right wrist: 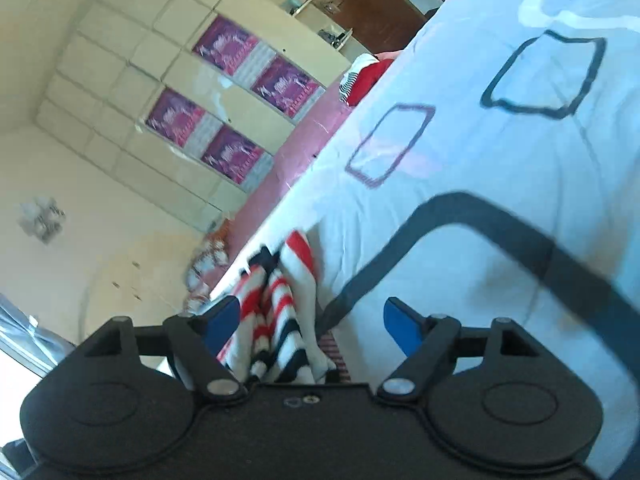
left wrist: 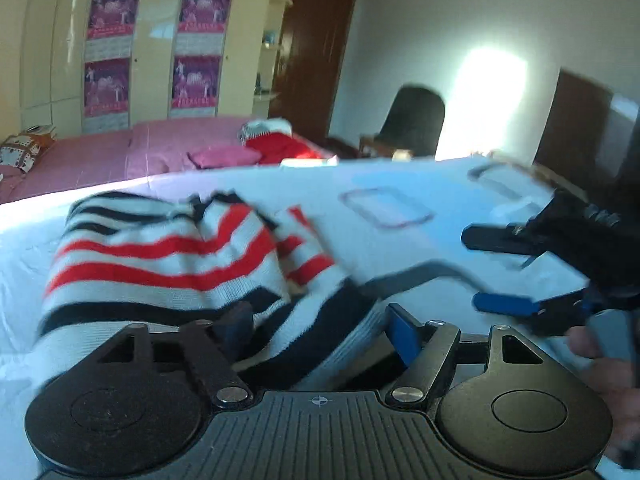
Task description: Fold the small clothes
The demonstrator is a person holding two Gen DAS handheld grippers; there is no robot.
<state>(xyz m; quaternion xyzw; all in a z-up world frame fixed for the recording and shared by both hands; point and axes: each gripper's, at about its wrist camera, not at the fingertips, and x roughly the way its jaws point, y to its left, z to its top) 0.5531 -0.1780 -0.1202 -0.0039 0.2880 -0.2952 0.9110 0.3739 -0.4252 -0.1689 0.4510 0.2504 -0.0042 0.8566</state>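
A small knit garment with red, white and navy stripes (left wrist: 168,256) lies bunched on the white bed sheet (left wrist: 360,184). My left gripper (left wrist: 320,328) is open, with the garment's near edge lying between its fingers. My right gripper (left wrist: 492,270) shows at the right of the left wrist view, open and empty above the sheet, to the right of the garment. In the right wrist view the right gripper (right wrist: 312,320) is open and tilted, and the striped garment (right wrist: 280,308) lies between and beyond its blue fingers (right wrist: 400,322).
The sheet has printed dark and purple rectangles (left wrist: 386,212). Behind it are a pink bed (left wrist: 100,160) with a red garment (left wrist: 288,146) and a pink folded item (left wrist: 224,156), a cream wardrobe (left wrist: 156,48), a dark chair (left wrist: 416,120) and wooden doors.
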